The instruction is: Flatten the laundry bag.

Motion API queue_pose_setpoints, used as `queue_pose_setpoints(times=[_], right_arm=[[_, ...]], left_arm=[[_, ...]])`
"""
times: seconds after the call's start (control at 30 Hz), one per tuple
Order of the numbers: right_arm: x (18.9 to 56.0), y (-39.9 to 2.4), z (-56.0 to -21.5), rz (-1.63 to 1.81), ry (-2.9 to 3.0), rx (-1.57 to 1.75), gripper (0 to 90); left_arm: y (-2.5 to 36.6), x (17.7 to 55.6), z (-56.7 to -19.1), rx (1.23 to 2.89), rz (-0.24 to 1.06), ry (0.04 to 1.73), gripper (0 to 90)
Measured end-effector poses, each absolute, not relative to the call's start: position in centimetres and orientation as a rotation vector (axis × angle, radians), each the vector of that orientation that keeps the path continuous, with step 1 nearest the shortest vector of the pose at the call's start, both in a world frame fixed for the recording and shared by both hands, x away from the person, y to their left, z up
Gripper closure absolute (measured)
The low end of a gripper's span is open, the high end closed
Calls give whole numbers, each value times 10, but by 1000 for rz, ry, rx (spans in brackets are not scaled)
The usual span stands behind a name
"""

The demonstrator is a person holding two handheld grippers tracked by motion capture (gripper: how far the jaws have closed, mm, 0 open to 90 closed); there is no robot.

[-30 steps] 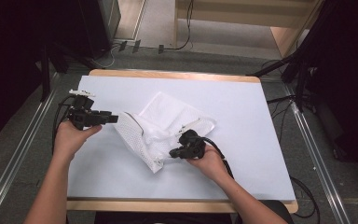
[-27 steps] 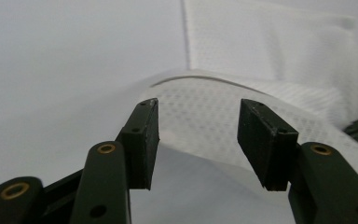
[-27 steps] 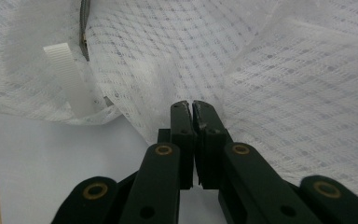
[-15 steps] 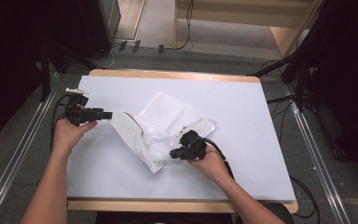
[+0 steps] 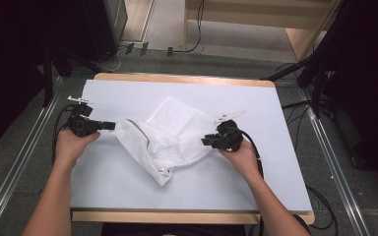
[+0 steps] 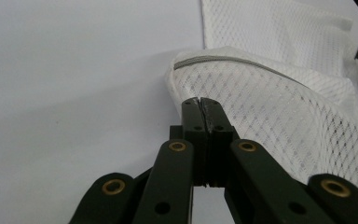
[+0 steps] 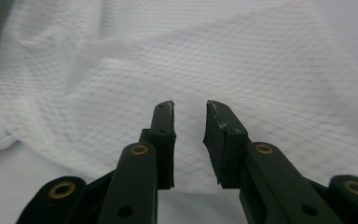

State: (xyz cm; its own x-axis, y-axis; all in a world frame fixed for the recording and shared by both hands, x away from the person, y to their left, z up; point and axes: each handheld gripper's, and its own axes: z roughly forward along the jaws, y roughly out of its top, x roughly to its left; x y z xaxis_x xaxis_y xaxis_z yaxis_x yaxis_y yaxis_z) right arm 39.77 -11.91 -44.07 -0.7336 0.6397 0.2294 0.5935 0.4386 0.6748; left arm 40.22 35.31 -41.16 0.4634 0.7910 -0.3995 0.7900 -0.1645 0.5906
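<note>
A white mesh bag lies crumpled in the middle of the white table top. My left gripper is at the bag's left corner. In the left gripper view its jaws have just closed and stand pressed together on the edge of the mesh, below a grey zipper line. My right gripper is at the bag's right edge. Its jaws have just been opening and stand apart, with nothing between them and the mesh spread beyond.
The table has a wooden rim along its near edge. Metal rails run along both sides on the floor. Black cables trail from the grippers off the table. Dark equipment stands at both far corners.
My right gripper let go of the bag's lower fold, moved right to its right edge, and its jaws parted. My left gripper sank a little and shut at the bag's left corner.
</note>
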Motion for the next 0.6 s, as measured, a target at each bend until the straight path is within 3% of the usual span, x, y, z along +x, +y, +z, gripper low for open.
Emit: queue_pose_setpoints(times=[0.5, 0.6], right_arm=[[452, -147, -444, 1177, 2460, 1276, 630], [471, -149, -446, 1149, 2444, 1310, 572]], left_arm=[[356, 382, -414, 1954, -3, 1281, 900], [359, 374, -413, 1936, 7, 1281, 900]])
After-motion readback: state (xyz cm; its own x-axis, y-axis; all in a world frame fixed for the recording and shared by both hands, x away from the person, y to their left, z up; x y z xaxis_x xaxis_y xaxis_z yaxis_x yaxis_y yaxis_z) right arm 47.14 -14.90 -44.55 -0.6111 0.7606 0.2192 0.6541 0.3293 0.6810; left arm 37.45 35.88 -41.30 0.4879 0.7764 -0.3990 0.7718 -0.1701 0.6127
